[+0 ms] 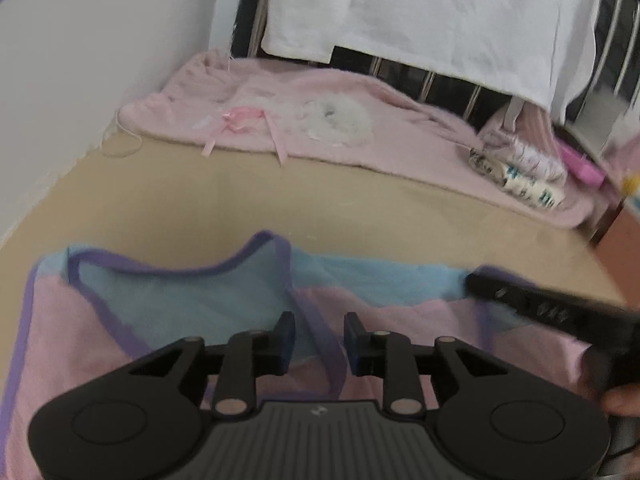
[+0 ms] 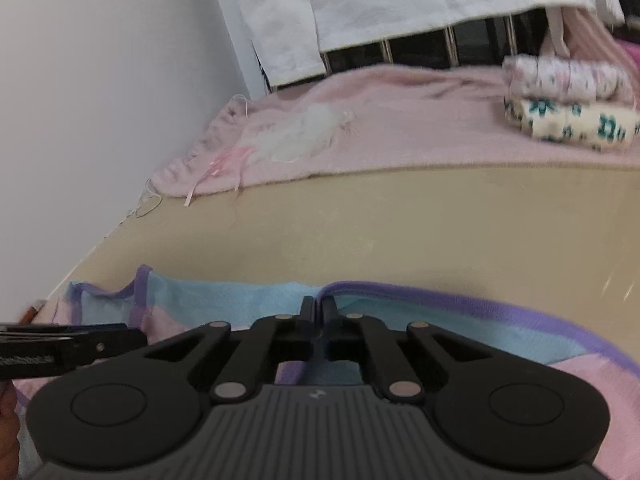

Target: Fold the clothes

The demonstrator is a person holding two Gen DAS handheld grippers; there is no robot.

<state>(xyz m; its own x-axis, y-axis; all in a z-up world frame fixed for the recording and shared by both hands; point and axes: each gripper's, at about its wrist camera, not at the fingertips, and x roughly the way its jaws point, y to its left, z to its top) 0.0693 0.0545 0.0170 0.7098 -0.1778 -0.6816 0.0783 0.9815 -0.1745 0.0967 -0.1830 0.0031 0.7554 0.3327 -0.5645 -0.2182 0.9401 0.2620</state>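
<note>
A pink and light-blue sleeveless top (image 1: 180, 292) with purple trim lies flat on the tan table, close in front of both grippers. My left gripper (image 1: 320, 320) hovers over its neckline. Its fingers stand apart, and a purple-trimmed strap (image 1: 316, 320) runs through the gap without being pressed. My right gripper (image 2: 318, 304) is shut on the purple edge of the top (image 2: 400, 332) at its far border. The right gripper (image 1: 476, 280) also shows as a black bar at the top's right shoulder in the left wrist view. The left gripper (image 2: 134, 336) enters the right wrist view from the left.
A pink blanket (image 1: 360, 140) covers the far side of the table (image 1: 320, 208). On it sits a stack of folded patterned clothes (image 2: 568, 100). A white cloth (image 1: 420, 12) hangs over a metal rail behind. A white wall (image 1: 100, 60) borders the table's left side.
</note>
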